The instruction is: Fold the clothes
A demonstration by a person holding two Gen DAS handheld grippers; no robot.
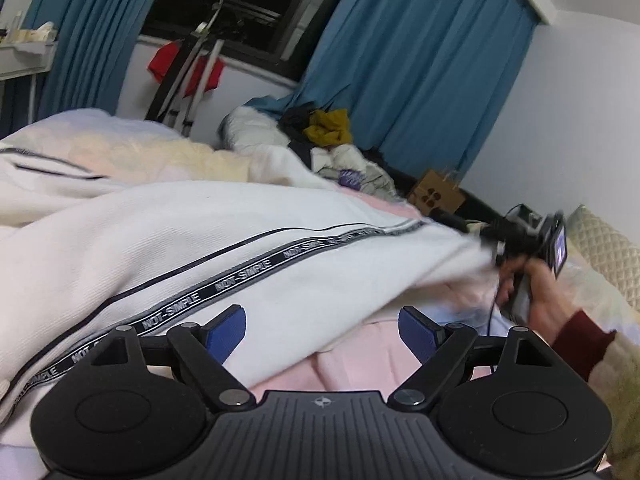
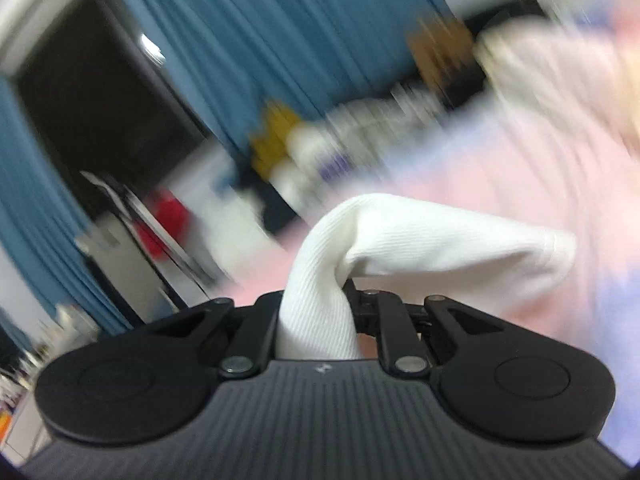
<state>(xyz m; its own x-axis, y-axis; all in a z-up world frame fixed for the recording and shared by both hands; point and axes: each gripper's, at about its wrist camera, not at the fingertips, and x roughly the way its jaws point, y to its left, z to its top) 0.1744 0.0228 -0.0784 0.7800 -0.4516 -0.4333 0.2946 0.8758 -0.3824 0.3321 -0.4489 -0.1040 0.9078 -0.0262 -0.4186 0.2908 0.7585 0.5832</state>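
Observation:
A white garment [image 1: 240, 236] with a black "NOT-SIMPLE" tape stripe lies across the bed in the left wrist view. My left gripper [image 1: 322, 330] is open, its blue pads [image 1: 226, 330] low over the garment's near edge, holding nothing. My right gripper [image 1: 492, 250] shows at the right of that view, held in a hand, pulling the garment's far end up. In the right wrist view my right gripper [image 2: 348, 304] is shut on a fold of the white garment [image 2: 420, 248]; the fingertips are hidden by cloth. That view is blurred by motion.
A pink and lilac bedsheet [image 1: 360, 364] lies under the garment. A heap of other clothes [image 1: 332, 144] sits at the bed's far end. A cardboard box [image 1: 436, 194] stands by the wall. Blue curtains [image 1: 420, 60] hang behind. A quilted pillow [image 1: 608, 256] lies at the right.

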